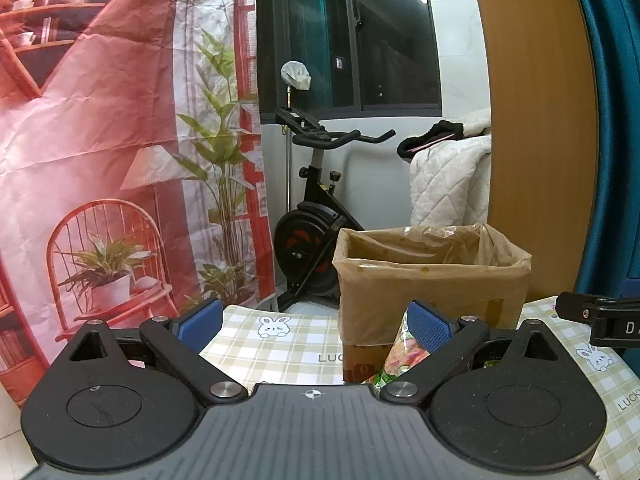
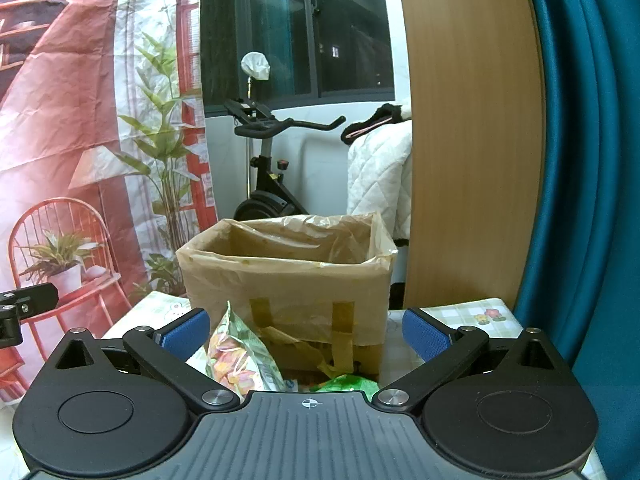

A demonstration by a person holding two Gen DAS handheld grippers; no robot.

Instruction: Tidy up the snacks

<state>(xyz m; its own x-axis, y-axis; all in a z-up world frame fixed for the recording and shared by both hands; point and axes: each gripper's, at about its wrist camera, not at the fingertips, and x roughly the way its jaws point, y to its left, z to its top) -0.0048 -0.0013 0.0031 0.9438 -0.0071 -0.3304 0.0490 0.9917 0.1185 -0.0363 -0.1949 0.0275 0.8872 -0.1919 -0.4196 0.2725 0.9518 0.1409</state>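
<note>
A cardboard box lined with a brown plastic bag [image 1: 432, 280] stands open on the checked tablecloth; it also shows in the right wrist view [image 2: 288, 272]. A clear snack bag with orange-pink pieces [image 2: 240, 356] stands tilted in front of the box, and it shows behind my left gripper's right finger [image 1: 404, 352]. A green snack pack [image 2: 346, 384] lies low beside it. My left gripper [image 1: 316, 324] is open and empty. My right gripper [image 2: 306, 334] is open and empty, with the snack bag near its left pad.
The table has a checked cloth with rabbit prints [image 1: 280, 340]. A printed red backdrop [image 1: 100, 160] hangs at the left. An exercise bike [image 1: 316, 216], a white quilt [image 1: 448, 184], a wooden panel [image 1: 536, 140] and a teal curtain [image 2: 580, 160] stand behind the table.
</note>
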